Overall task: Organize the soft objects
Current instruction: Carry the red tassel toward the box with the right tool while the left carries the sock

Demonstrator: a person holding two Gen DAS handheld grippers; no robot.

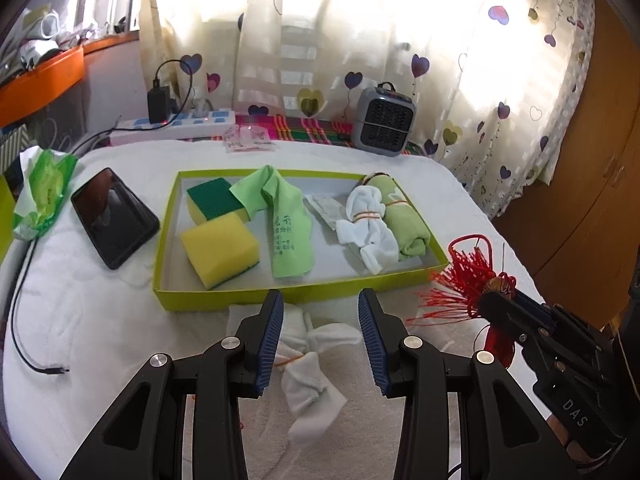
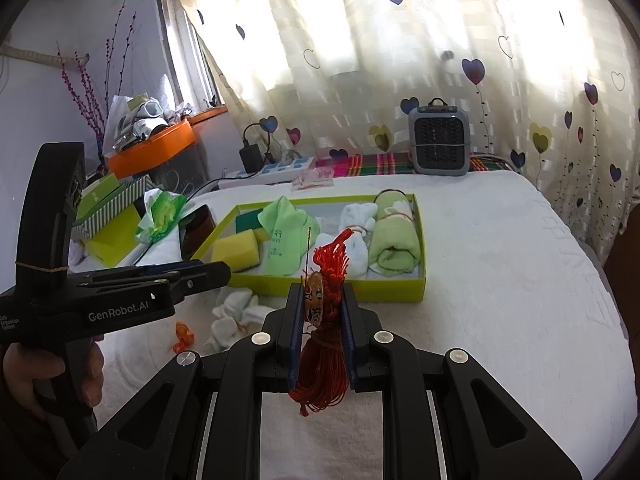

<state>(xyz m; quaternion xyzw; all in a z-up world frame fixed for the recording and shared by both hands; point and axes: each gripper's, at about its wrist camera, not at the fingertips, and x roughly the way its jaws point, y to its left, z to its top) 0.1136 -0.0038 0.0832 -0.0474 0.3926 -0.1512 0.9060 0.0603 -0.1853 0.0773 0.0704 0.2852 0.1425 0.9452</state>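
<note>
While clamped: tassel (image 2: 320, 320) within right gripper (image 2: 321, 300).

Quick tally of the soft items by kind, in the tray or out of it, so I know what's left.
Sponges: 2, first, second, both in the green tray
Green cloths: 2, flat, rolled, in tray
White sock bundles: 2, one in tray, one outside
Red tassel: 1, held by right gripper
Total: 7

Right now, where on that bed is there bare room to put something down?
The wide white stretch right of the green box is bare. Left of it is crowded: phone, tissue pack, cable. Socks lie before it.
</note>
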